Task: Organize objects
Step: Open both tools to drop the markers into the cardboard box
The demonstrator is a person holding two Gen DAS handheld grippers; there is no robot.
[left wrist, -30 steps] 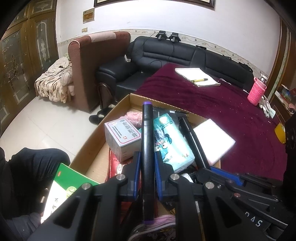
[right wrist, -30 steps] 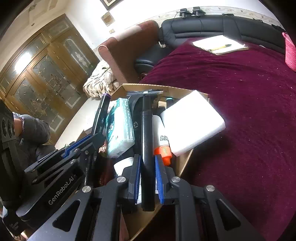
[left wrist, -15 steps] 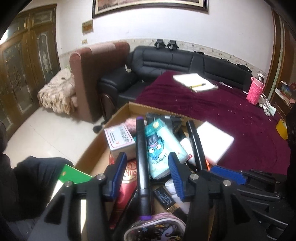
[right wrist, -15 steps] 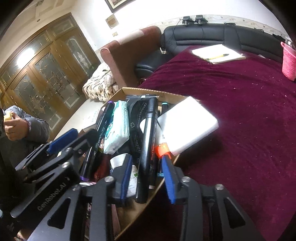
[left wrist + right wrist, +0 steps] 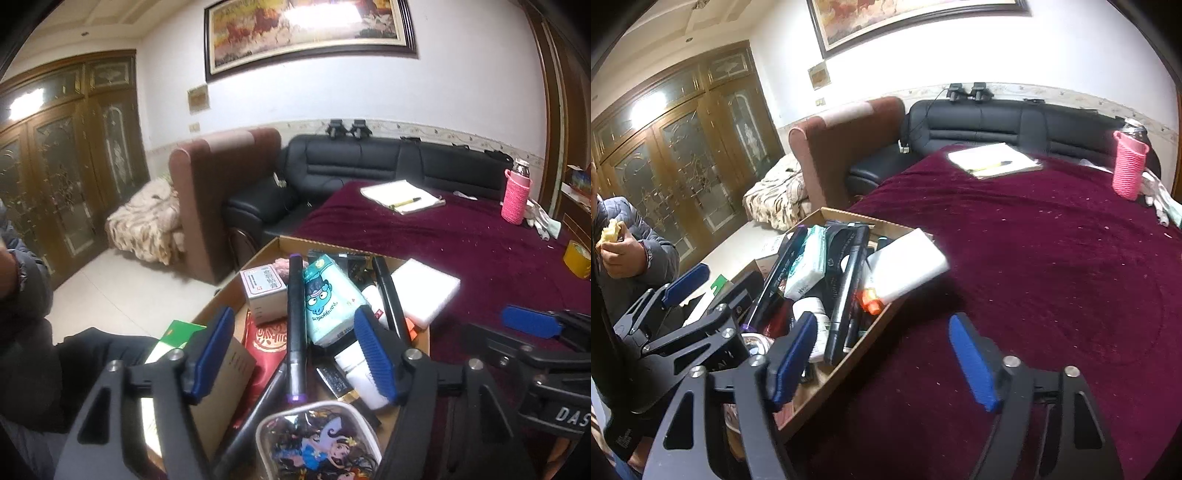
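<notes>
A: What is shown of the two claws?

B: The left gripper (image 5: 295,350) is seen with its jaws opening; the purple-capped black marker (image 5: 295,325) lies in the gap between them, untouched by either pad, resting on the goods in the cardboard box (image 5: 218,306). The right gripper (image 5: 886,358) is likewise opening, wide, with nothing held; the box edge (image 5: 849,365) and the maroon tablecloth (image 5: 1052,277) are seen between its blue pads.

A: Where are the task's things?

B: They are packed in the box at the table's near corner: a second black marker (image 5: 847,288), a tissue pack (image 5: 328,302), a small medicine box (image 5: 264,291), a red packet (image 5: 271,339), a white foam block (image 5: 424,291) lying over the far rim, and a cartoon pouch (image 5: 317,443) at the near end.

A: What could go wrong?

B: The purple-capped marker is judged likely to roll off the sloped pile if it is brushed by a pad. The foam block, propped on the rim, could be tipped onto the cloth. The box sits near the table's corner and might be shoved toward the floor by a careless push.

A: What stands in the way?

B: The two grippers are close together, so a collision is possible. A notebook with pen (image 5: 402,197) and a pink-sleeved bottle (image 5: 515,199) lie well apart; a seated person (image 5: 624,251) is at the left.
</notes>
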